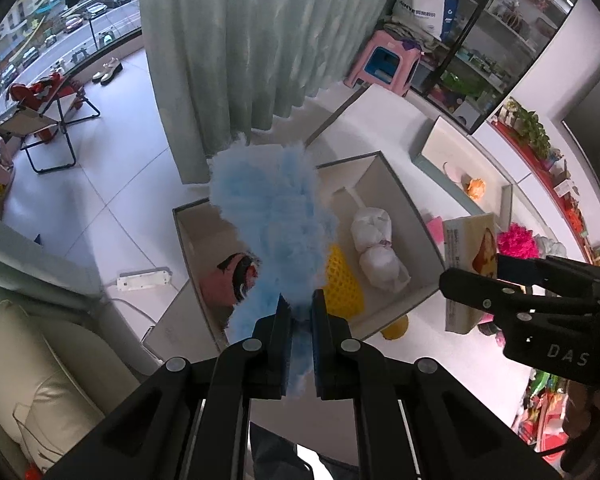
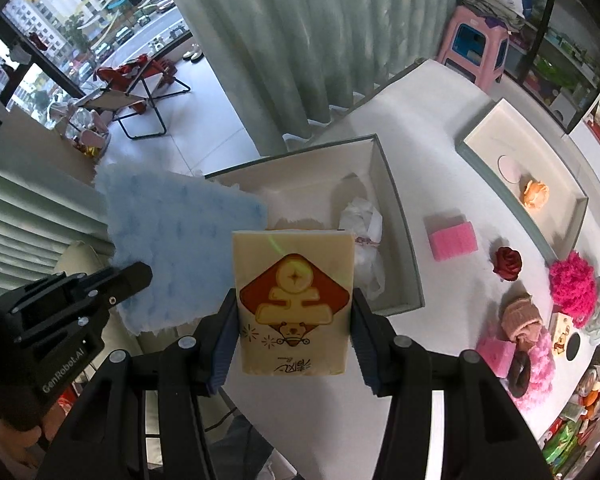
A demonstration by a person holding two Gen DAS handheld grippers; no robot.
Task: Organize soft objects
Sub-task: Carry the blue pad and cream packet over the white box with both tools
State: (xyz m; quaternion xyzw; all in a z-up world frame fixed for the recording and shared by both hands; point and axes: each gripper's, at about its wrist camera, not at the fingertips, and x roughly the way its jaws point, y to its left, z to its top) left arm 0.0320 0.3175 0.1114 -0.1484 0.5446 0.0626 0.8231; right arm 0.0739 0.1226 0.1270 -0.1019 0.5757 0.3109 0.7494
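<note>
Two grippers both carry something above the open grey box (image 1: 396, 200) on the white bench (image 2: 440, 92). The left gripper (image 1: 302, 320) has its fingers nearly together, pinching a fluffy blue cloth (image 1: 272, 216) that hangs over the box. The right gripper (image 2: 294, 344) has its fingers partway apart, clamped on the sides of a yellow tissue pack (image 2: 294, 292). Both point steeply downward.

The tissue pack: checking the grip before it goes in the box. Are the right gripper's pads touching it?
Touching. The right wrist view shows the tissue pack clamped in the right gripper, both pads pressed against its side edges.
</note>
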